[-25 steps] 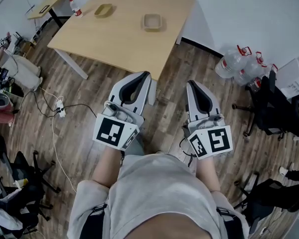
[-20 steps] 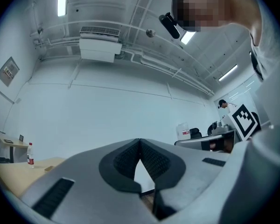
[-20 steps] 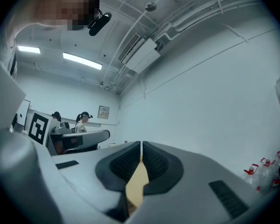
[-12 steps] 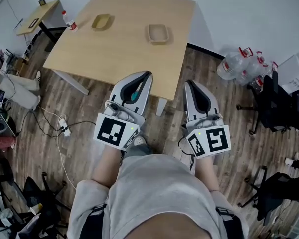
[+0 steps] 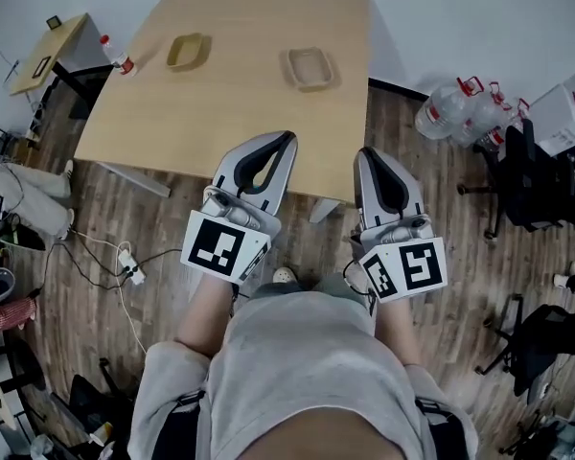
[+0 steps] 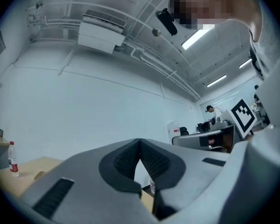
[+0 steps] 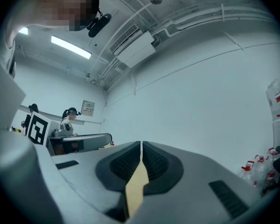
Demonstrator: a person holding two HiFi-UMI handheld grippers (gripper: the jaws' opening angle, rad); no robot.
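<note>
Both grippers are held side by side in front of the person's chest, over the near edge of a light wooden table (image 5: 240,84). My left gripper (image 5: 286,138) has its jaws closed tip to tip with nothing between them, and the left gripper view confirms this at the left gripper (image 6: 139,141). My right gripper (image 5: 367,153) is likewise shut and empty, seen also as the right gripper (image 7: 141,145). On the table's far part lie a yellowish tray (image 5: 188,51) and a pale tan tray (image 5: 309,67), both well beyond the jaws.
A plastic bottle (image 5: 115,54) with a red cap stands at the table's left edge. A small side desk (image 5: 40,54) is at far left. Large water jugs (image 5: 455,111) and black office chairs (image 5: 537,180) are to the right. Cables and a power strip (image 5: 132,266) lie on the wooden floor.
The person has stepped closer to the table: it has slid down the head view and now lies under the gripper tips. Both grippers stay shut.
</note>
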